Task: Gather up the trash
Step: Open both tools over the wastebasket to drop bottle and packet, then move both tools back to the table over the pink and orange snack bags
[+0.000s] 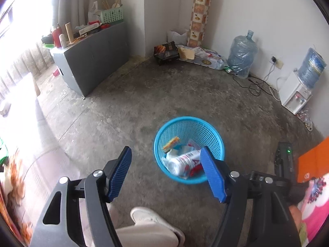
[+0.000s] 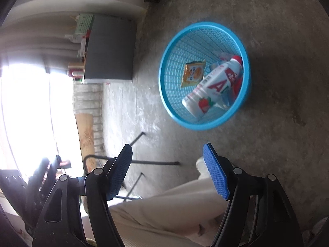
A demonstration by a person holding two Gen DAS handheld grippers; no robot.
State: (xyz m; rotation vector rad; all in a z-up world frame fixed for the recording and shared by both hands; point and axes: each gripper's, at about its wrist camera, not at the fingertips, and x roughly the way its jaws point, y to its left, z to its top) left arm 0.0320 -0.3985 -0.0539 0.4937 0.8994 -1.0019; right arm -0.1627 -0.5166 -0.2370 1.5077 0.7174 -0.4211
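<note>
A blue mesh wastebasket (image 1: 170,127) stands on the concrete floor. It also shows in the right wrist view (image 2: 185,47). Inside lie a white bottle with red lettering (image 2: 213,82), an orange snack packet (image 2: 193,73) and other wrappers. The bottle (image 1: 185,160) and packet (image 1: 171,143) show in the left view too. My left gripper (image 1: 166,154) is open and empty, above the floor just near of the basket. My right gripper (image 2: 167,150) is open and empty, above and short of the basket.
A grey cabinet (image 1: 92,61) with clutter on top stands at the back left. Bags, a tall roll (image 1: 200,14) and a water jug (image 1: 242,55) sit in the far corner. A water dispenser (image 1: 296,94) and cables are at right. The person's leg and shoe (image 1: 148,216) are below.
</note>
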